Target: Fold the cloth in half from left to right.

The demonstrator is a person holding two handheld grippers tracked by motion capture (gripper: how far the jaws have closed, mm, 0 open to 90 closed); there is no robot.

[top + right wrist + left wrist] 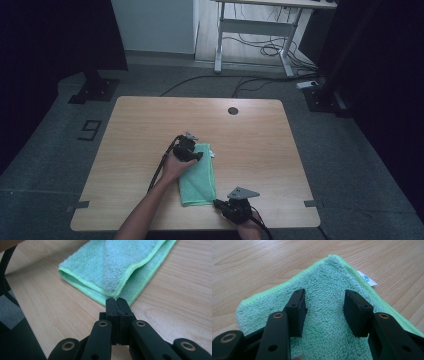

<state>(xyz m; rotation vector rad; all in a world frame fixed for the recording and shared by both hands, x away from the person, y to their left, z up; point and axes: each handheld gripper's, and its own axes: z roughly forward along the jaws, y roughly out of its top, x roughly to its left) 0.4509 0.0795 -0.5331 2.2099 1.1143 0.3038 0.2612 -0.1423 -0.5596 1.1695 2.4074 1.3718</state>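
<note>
Your cloth (329,322) — green terry, folded, stitched hem — lies on wood-grain counter (250,145); left jaws apart, right jaws clamped on its corner.

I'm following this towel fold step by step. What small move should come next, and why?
Probably lift the right hand-held gripper a little: it is shut on a near corner of the green towel, while the left hand-held gripper rests open on the far end.
</note>
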